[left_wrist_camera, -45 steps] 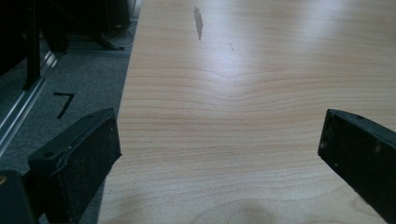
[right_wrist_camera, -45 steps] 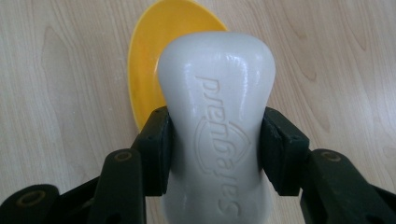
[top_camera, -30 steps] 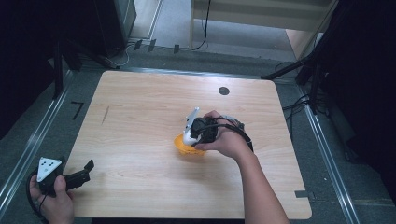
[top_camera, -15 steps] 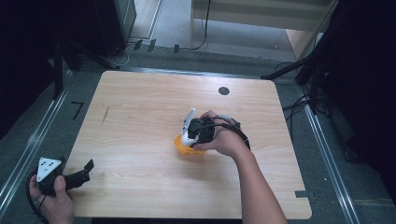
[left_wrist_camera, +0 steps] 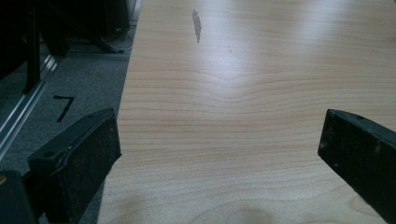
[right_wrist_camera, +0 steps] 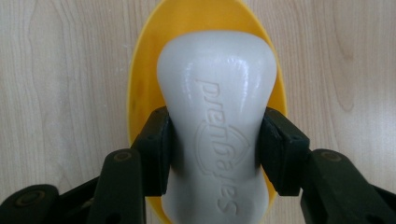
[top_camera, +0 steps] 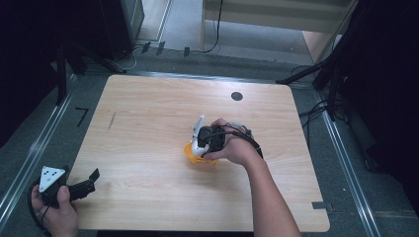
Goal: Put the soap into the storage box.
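At the near left corner of the tabletop, the person's left hand holds the left gripper just over the edge, its two black jaws standing wide apart with nothing between them; in the left gripper view bare pale wood stretches away between the jaws toward a small dark smear on the grain. Further in, near the middle of the tabletop and a little toward its right edge, the right hand holds the right gripper pointing down. Its jaws are clamped on a white bar of soap, one pad pressing each side of the bar's narrow waist, raised lettering showing on the soap's upper face. The soap lies directly over a yellow oval soap dish, whose rim shows around it on the wood; whether the bar rests in the dish or hangs just above it cannot be told. Beyond, close to the far edge, a small black round mark sits in the tabletop.
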A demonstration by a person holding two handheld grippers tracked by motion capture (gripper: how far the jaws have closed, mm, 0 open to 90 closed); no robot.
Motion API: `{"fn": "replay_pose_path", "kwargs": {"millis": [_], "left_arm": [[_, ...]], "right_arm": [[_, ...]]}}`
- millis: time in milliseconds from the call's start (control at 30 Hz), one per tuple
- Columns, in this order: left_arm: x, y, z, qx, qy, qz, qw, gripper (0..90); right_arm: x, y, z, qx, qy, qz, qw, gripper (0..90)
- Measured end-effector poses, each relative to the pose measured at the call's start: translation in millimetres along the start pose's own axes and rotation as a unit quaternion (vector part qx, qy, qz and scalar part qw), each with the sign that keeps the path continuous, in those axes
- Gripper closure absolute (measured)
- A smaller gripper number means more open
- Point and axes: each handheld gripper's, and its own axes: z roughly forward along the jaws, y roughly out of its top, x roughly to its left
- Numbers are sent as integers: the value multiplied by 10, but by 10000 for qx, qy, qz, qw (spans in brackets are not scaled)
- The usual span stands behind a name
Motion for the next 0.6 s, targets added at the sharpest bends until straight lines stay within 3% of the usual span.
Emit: {"fn": "replay_pose_path", "kwargs": {"millis": [133,200,367,600], "left_arm": [[2,0,-2,6,-11,2,10000,0],[1,0,-2,9,-11,16,10000,0],[3,1,-2,8,-12,-8,10000,0],[-3,-1,-1,-3,5,32,10000,0]], "right_arm": [[-10,-19,16,4,64,166,9998,488],[-21,-29,-31,-207,46,352,9992,385],[-44,-74,-130,-395,15,561,9976,389],[-48,-277,-260,-678,23,1104,9916,329]]}}
